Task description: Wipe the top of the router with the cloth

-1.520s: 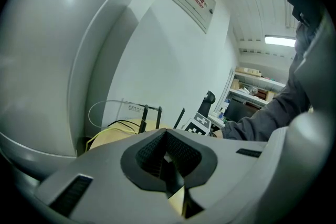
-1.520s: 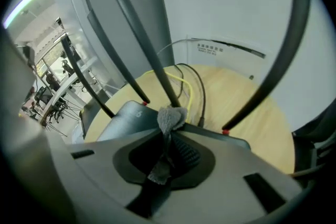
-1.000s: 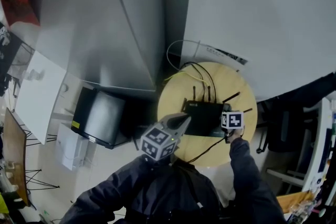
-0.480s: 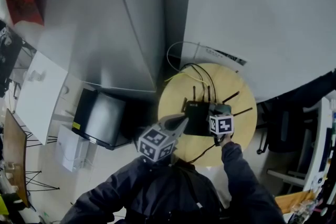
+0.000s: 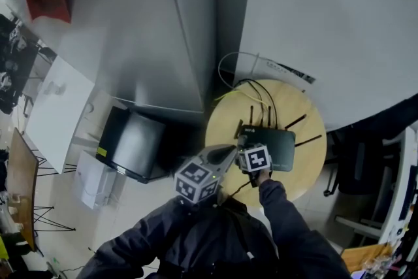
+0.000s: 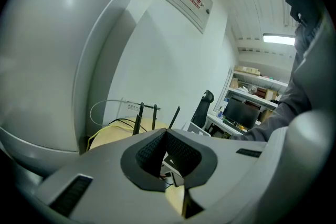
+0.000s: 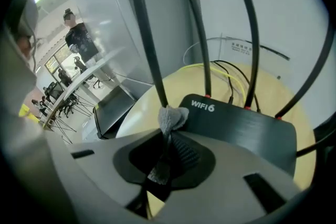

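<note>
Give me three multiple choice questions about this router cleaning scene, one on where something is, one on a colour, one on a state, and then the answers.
1. Where does the router sit?
A. On the floor.
B. On the round wooden table.
C. On an office chair.

2. What colour is the cloth?
A. Grey.
B. Red.
C. Yellow.

3. What state is the right gripper in?
A. Open and empty.
B. Shut on a cable.
C. Shut on the cloth.

Answers:
1 B, the head view shows it lying on the tabletop.
2 A, the right gripper view shows a grey tuft.
3 C, the jaws pinch the cloth between them.
</note>
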A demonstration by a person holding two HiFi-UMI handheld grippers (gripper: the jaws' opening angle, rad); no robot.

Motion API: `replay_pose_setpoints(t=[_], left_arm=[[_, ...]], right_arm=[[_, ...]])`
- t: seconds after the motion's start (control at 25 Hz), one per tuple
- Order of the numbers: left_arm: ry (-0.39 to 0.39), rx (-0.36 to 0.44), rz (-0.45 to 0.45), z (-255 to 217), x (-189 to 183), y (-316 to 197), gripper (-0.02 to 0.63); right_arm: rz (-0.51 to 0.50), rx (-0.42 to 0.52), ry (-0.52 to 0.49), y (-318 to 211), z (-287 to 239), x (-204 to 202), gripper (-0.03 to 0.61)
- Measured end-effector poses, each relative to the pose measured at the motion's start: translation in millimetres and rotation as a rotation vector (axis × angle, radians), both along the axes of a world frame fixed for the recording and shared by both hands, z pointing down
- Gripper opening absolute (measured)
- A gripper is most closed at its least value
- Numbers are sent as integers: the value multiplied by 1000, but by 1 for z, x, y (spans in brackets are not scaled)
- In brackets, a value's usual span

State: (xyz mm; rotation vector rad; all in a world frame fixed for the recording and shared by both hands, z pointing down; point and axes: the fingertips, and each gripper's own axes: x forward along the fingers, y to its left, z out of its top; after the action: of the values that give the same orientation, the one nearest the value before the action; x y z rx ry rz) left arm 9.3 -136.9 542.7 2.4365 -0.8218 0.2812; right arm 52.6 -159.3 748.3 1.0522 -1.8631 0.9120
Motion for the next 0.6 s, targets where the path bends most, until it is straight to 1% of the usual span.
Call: replay_pose_setpoints(t=[0.16,0.32,0.44,0.6], left_arm=[[1,-3,2,-1,0,3,2],[8,1,19,-3,8,5,2],[10,4,36,-3,16,6,2],[7,4,57,-3,26,10,1]], right_arm=[[50,1,-8,0,-5,33,71],[114,-39,42,15,7,95,71],[151,-8,67,15,3,138,71],[203,-32,110,29,9,196,71]])
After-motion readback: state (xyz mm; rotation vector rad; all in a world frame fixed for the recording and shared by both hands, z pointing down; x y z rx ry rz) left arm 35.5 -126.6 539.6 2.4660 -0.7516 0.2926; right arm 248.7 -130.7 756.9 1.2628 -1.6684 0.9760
